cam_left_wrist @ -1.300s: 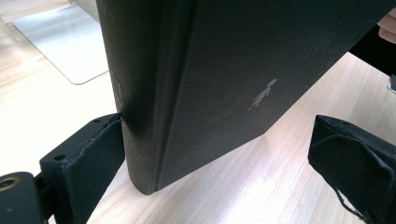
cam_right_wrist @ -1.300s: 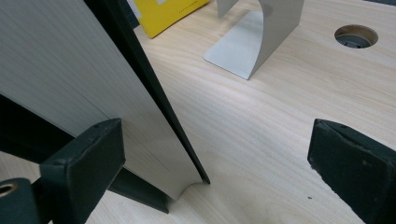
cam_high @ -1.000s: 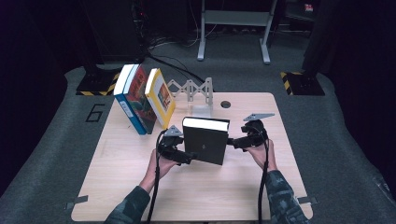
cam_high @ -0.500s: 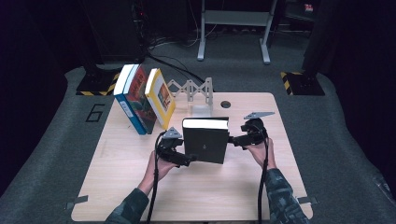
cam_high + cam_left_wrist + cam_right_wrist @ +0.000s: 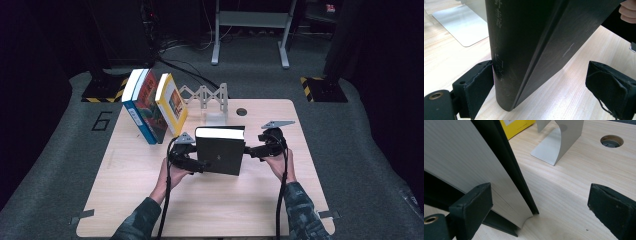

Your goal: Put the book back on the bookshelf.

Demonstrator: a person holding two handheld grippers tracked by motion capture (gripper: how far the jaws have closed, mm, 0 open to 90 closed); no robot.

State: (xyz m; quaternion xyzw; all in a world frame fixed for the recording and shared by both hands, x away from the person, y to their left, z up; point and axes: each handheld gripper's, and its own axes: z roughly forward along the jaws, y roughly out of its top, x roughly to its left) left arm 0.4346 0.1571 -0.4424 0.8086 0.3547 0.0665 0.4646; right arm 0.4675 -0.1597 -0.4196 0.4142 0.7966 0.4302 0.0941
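A black hardcover book stands upright on the wooden table, tilted slightly, page edge up. My left gripper is at its spine side. In the left gripper view the spine sits between the jaws of that gripper. One pad is right beside the spine and the other is well clear; the jaws have just been closing a little. My right gripper is open at the book's other side. The white page block rests near one jaw of the right gripper.
A blue and red book and a yellow book lean together at the table's back left. A grey zigzag metal bookend stands behind the black book, and its base plate lies close. A round hole is nearby.
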